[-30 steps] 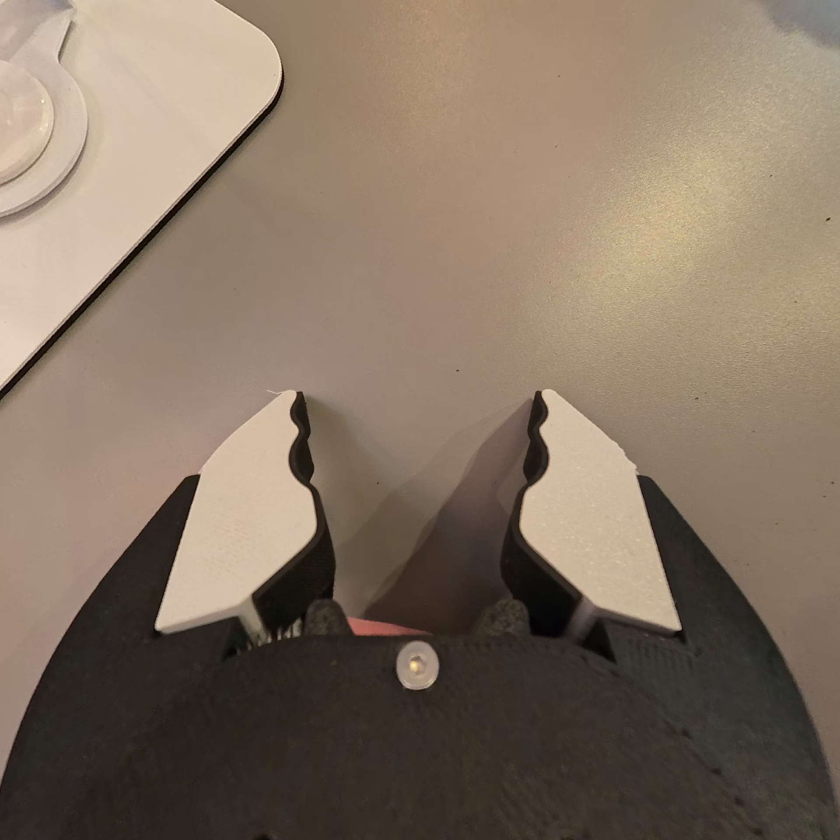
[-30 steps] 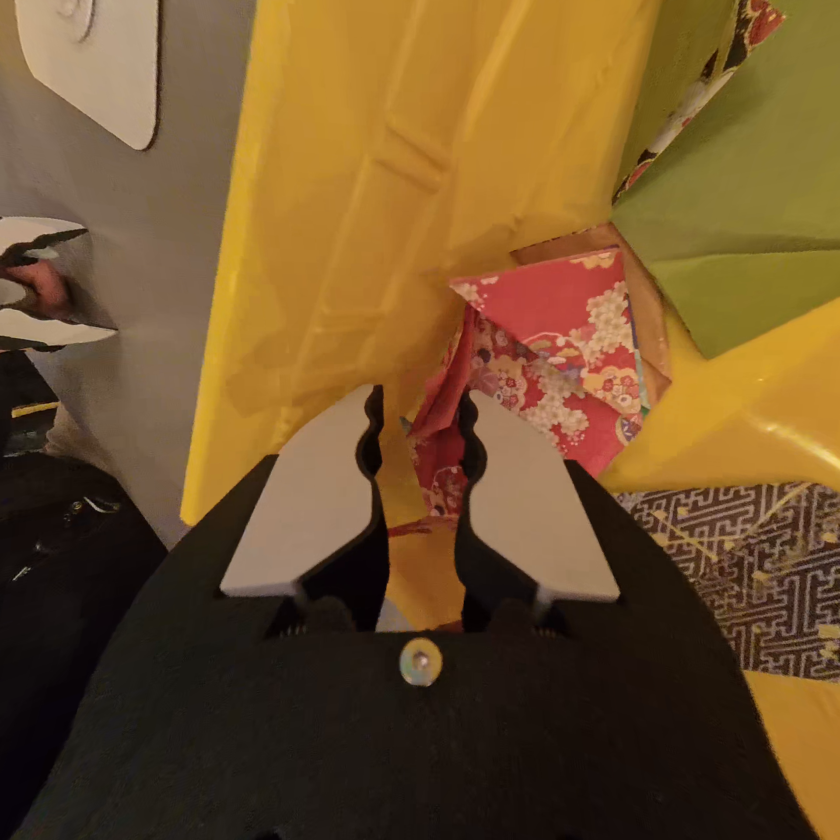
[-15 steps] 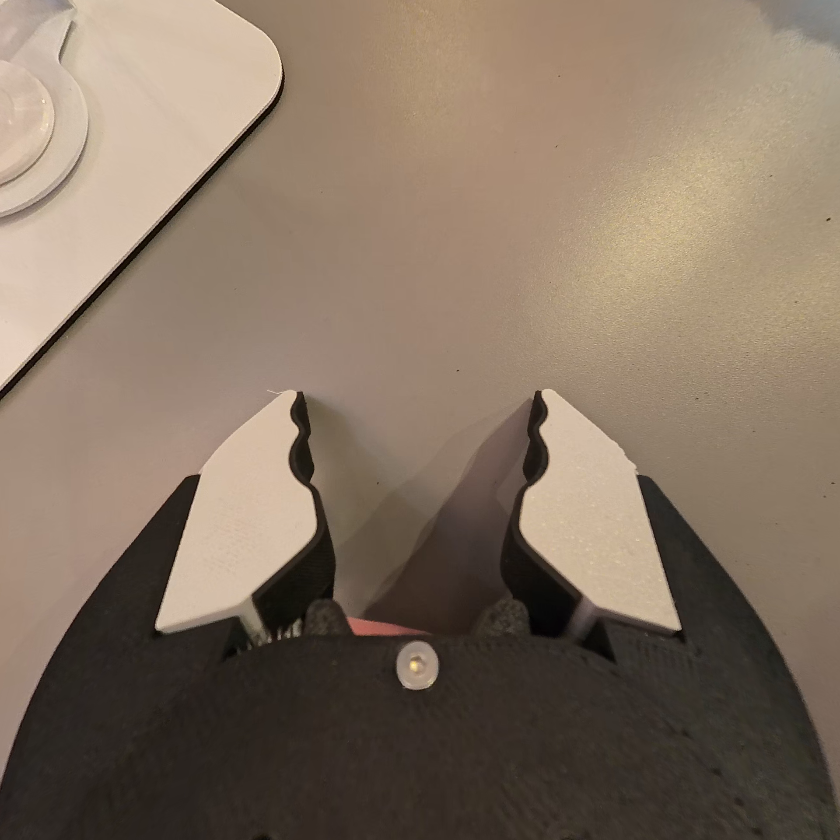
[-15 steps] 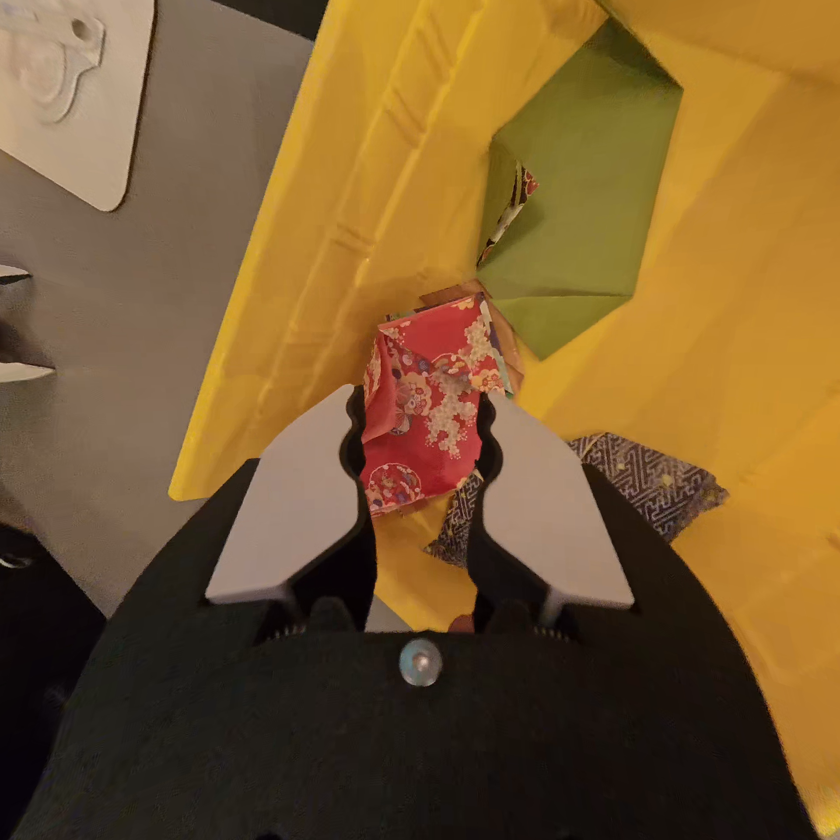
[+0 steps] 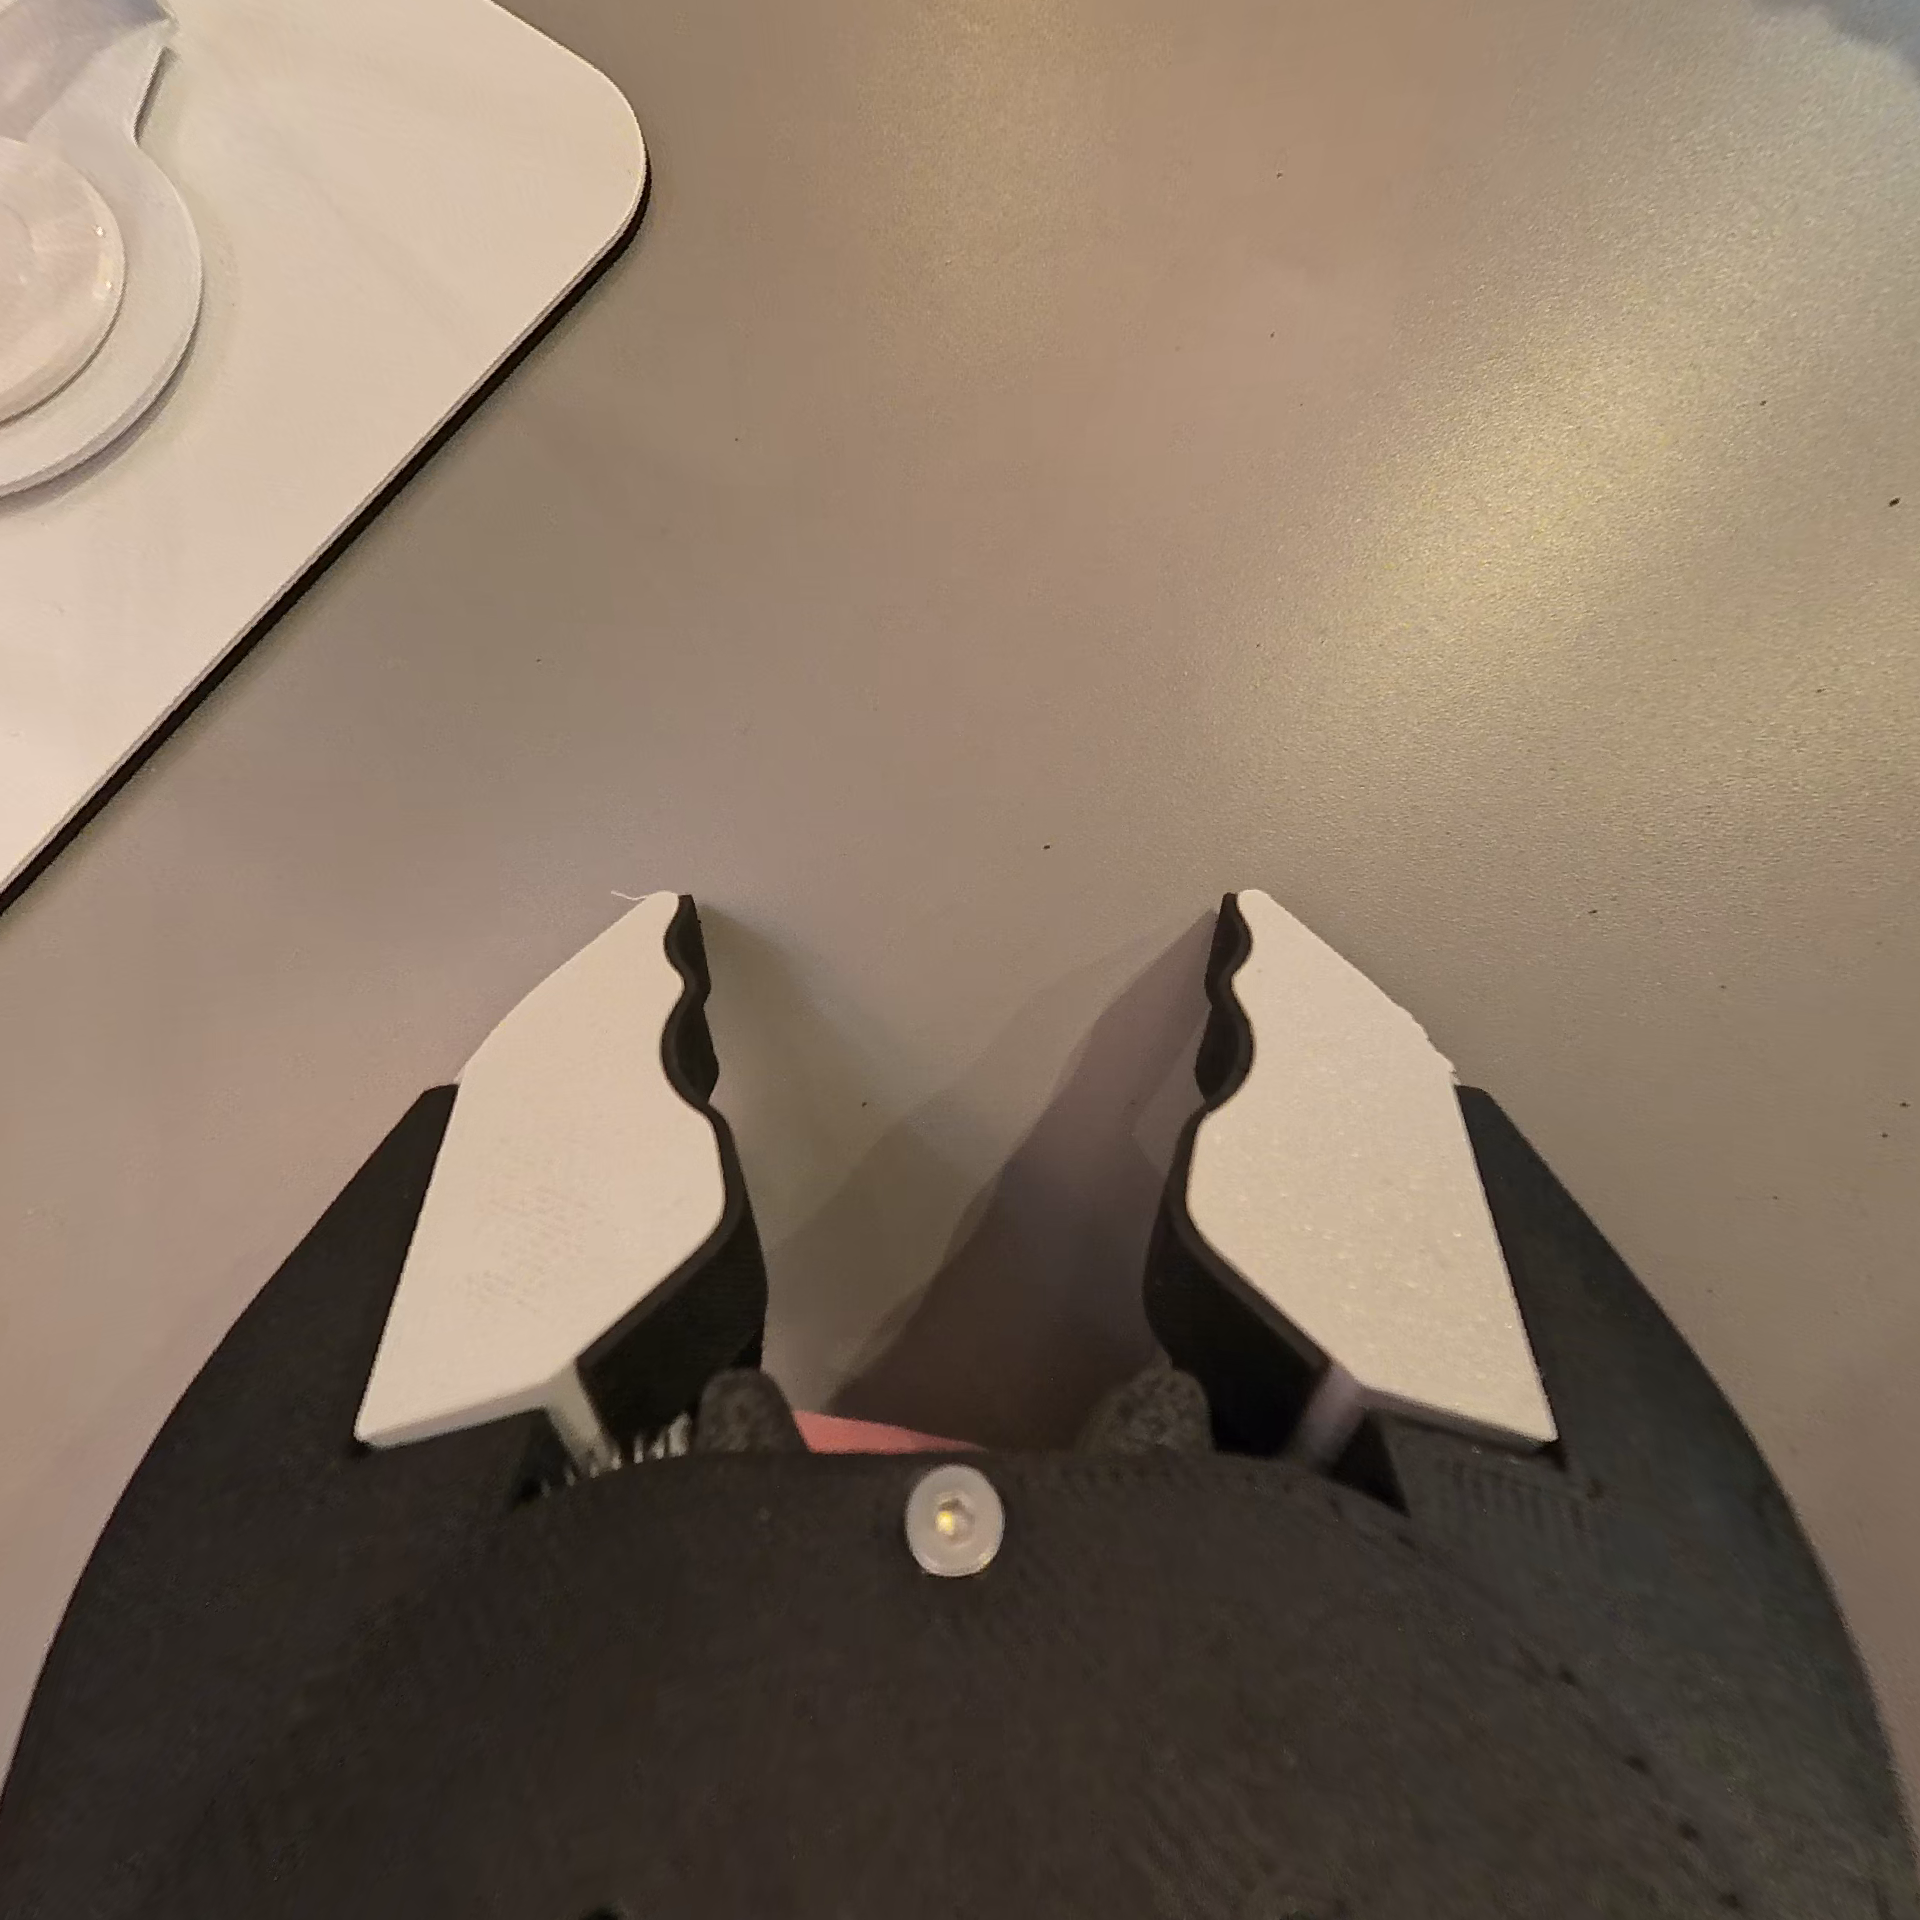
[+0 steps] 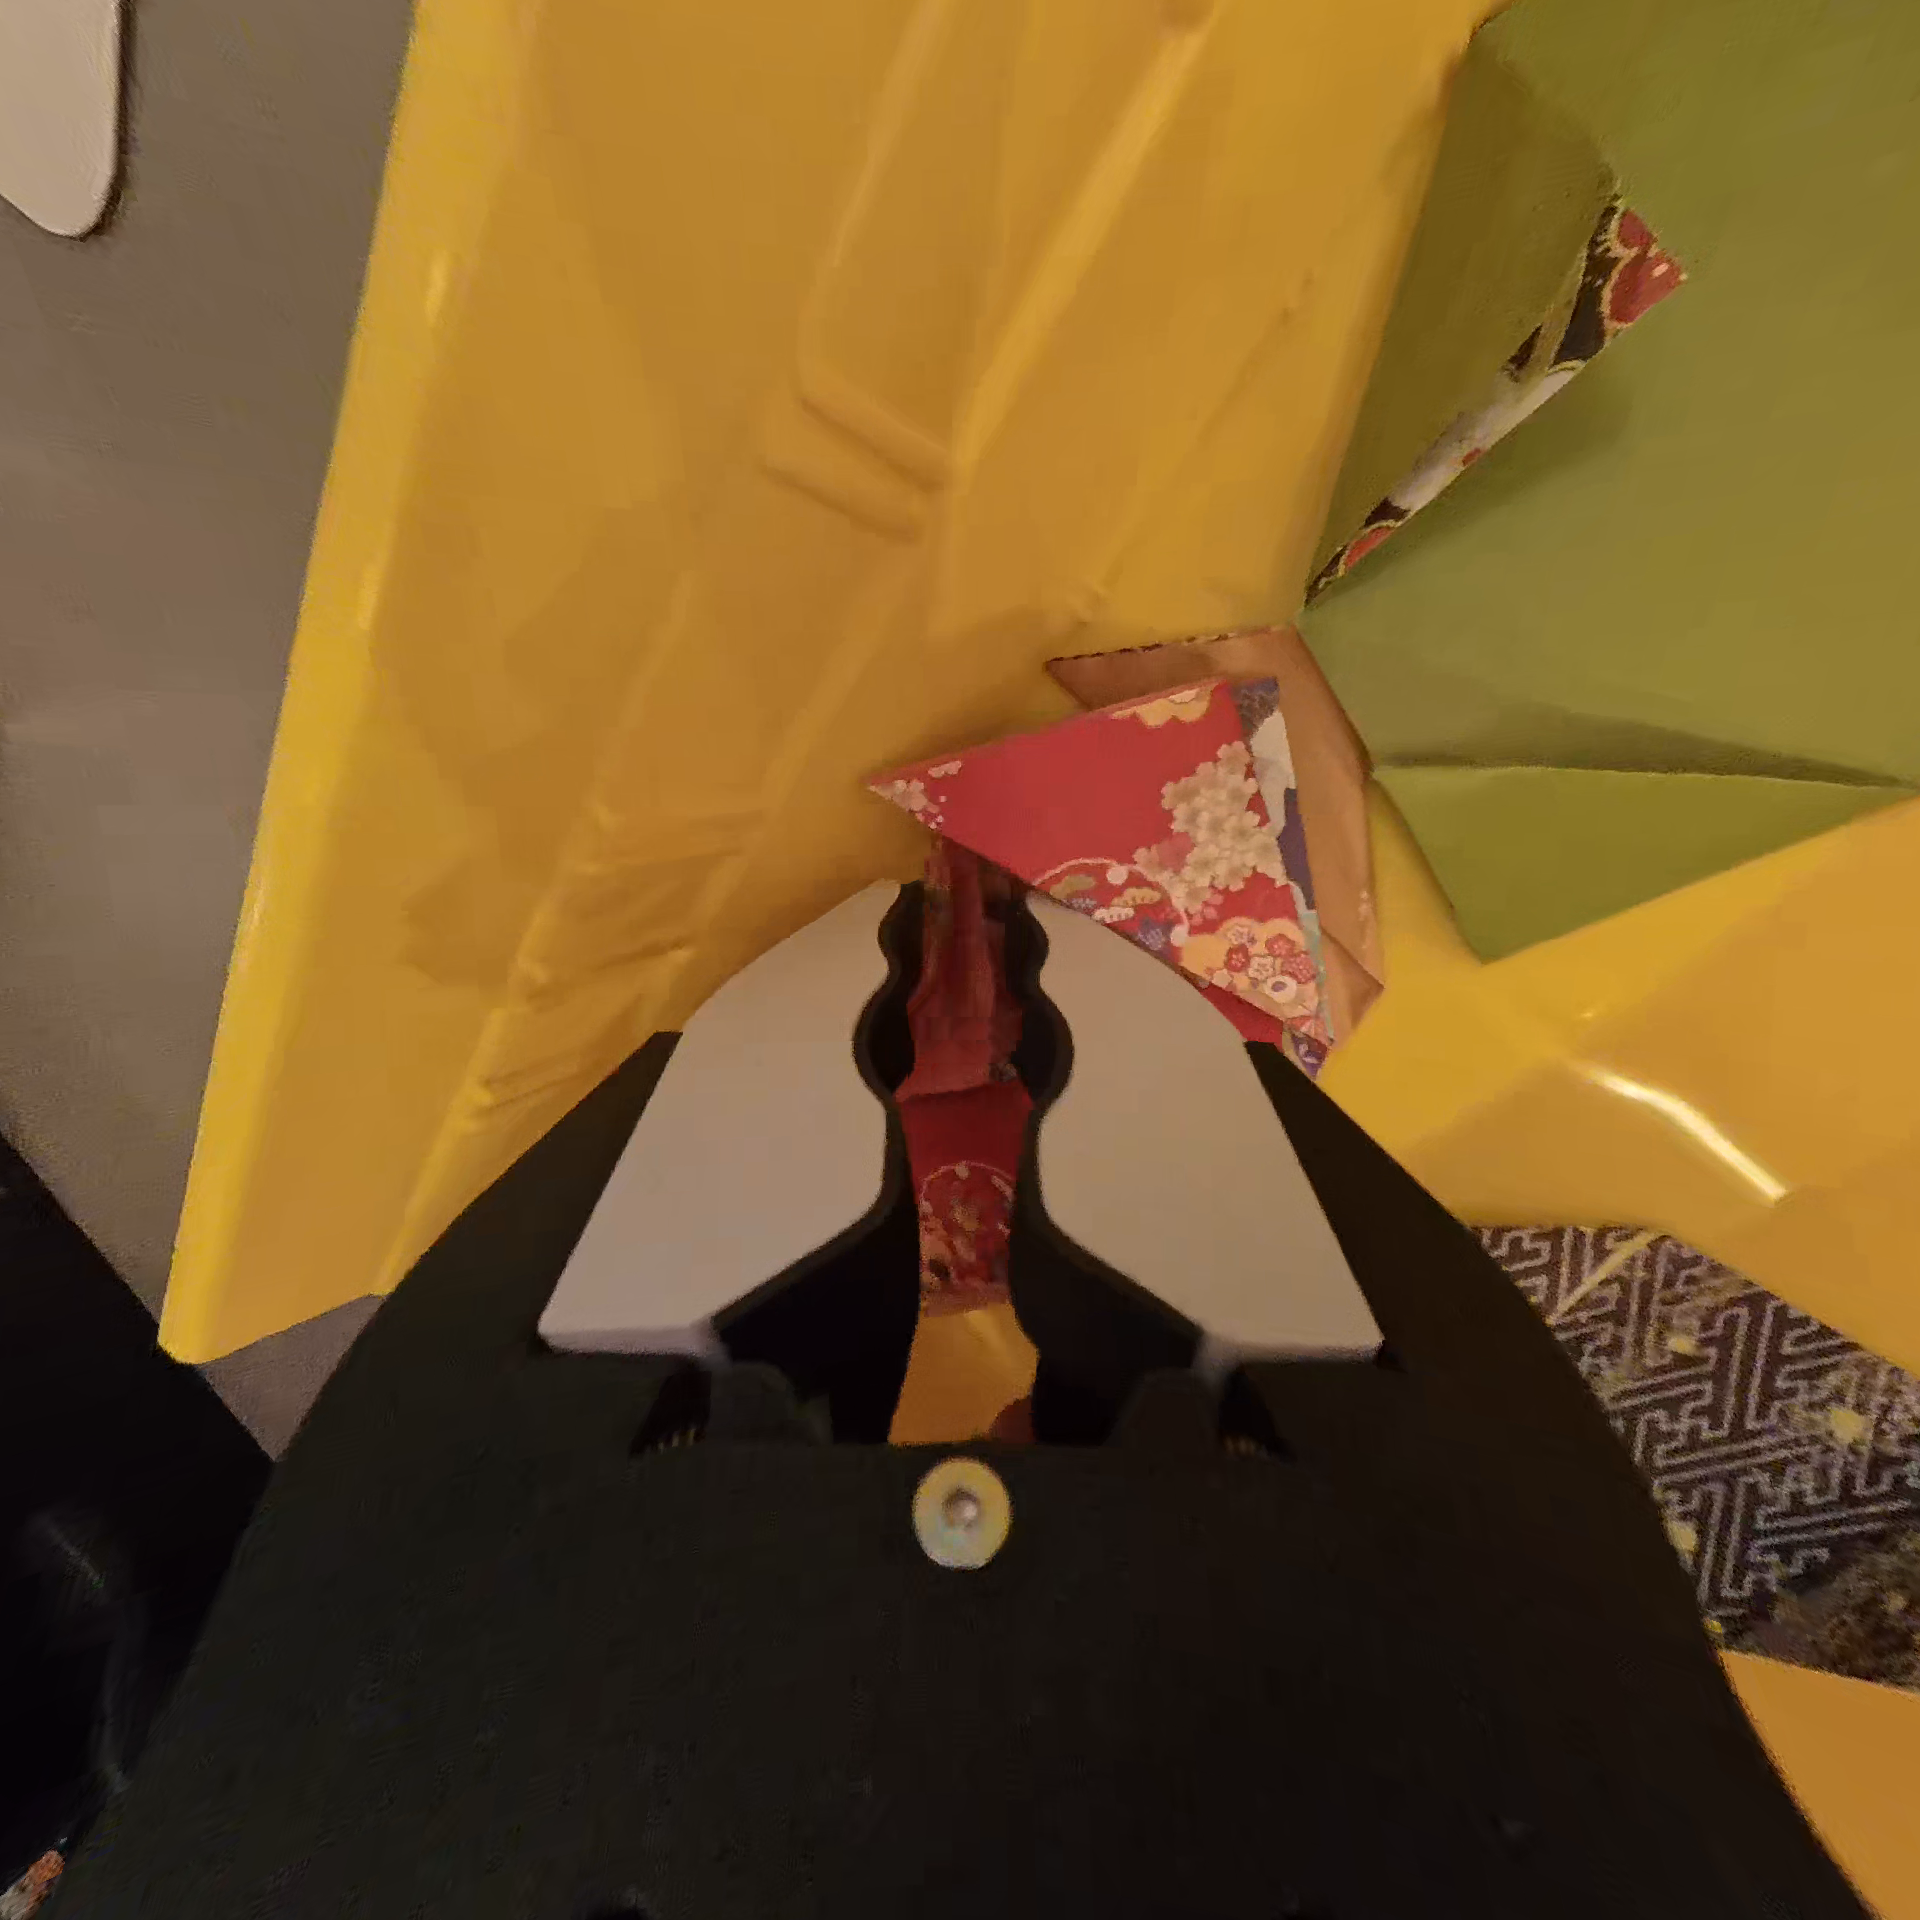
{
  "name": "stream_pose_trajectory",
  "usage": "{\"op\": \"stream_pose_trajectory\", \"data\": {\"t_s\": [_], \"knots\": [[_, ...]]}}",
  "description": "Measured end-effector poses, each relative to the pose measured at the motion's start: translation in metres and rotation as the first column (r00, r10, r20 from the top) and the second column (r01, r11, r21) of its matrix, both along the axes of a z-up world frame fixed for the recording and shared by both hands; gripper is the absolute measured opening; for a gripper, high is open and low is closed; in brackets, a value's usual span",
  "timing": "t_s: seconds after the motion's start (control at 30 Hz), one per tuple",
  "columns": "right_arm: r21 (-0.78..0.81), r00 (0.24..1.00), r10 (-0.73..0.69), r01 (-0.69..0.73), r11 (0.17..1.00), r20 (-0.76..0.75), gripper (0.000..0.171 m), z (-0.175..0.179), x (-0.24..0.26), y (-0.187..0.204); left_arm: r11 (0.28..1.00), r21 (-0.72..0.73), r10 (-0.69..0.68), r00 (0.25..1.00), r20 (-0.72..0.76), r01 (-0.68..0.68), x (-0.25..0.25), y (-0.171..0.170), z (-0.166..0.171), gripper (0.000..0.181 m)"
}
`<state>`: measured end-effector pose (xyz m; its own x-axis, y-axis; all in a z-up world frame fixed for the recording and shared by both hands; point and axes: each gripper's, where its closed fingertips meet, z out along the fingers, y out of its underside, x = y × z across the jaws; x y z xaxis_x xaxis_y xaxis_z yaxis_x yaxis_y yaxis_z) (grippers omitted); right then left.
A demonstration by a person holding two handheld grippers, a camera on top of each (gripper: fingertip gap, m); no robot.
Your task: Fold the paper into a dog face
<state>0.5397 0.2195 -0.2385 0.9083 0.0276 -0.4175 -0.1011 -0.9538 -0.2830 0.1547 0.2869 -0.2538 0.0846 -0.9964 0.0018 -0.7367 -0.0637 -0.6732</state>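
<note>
Right gripper (image 6: 961, 914) pinches the red patterned paper (image 6: 1122, 821) inside the yellow bin (image 6: 831, 416); left gripper (image 5: 961, 925) waits wide open, empty.

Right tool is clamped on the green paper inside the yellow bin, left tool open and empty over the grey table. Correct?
Not quite. In the right wrist view the right tool is shut on the red floral paper, not the green paper, which lies untouched farther back in the yellow bin. The rest holds: the left tool is open and empty over the grey table.
</note>
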Motion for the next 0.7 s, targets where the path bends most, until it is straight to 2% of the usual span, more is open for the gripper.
{"op": "stream_pose_trajectory", "data": {"t_s": [0.07,0.1,0.17,0.27,0.37,0.47,0.7], "knots": [[0.025,1.000,-0.021,0.021,0.999,-0.011,0.027,0.011,0.001,0.000,1.000,0.000,0.000,1.000,0.000,0.000,0.000,0.000,0.000,0.091],[0.032,0.999,-0.029,0.028,0.999,0.019,0.037,0.018,0.006,-0.002,1.000,-0.001,0.000,1.000,0.000,0.000,0.000,0.000,0.000,0.091],[0.031,0.998,-0.016,0.014,0.999,0.061,0.046,0.033,0.010,-0.011,1.000,-0.001,0.000,1.000,0.000,0.000,0.000,0.000,0.000,0.091],[-0.004,0.977,-0.045,0.047,0.999,0.207,0.049,0.055,0.032,-0.029,1.000,-0.001,0.001,1.000,0.000,-0.001,0.000,0.000,0.000,0.091],[-0.056,0.963,-0.081,0.099,0.993,0.258,0.053,0.070,0.046,-0.051,1.000,-0.001,0.001,1.000,0.000,-0.001,0.000,0.000,0.000,0.091],[-0.124,0.949,-0.113,0.155,0.980,0.294,0.049,0.063,0.057,-0.067,1.000,-0.001,0.000,1.000,0.000,0.000,0.000,0.000,0.000,0.091],[-0.226,0.928,-0.244,0.311,0.923,0.280,0.041,0.009,0.076,-0.076,1.000,-0.001,0.000,1.000,0.000,0.000,0.000,0.000,0.000,0.091]]}}
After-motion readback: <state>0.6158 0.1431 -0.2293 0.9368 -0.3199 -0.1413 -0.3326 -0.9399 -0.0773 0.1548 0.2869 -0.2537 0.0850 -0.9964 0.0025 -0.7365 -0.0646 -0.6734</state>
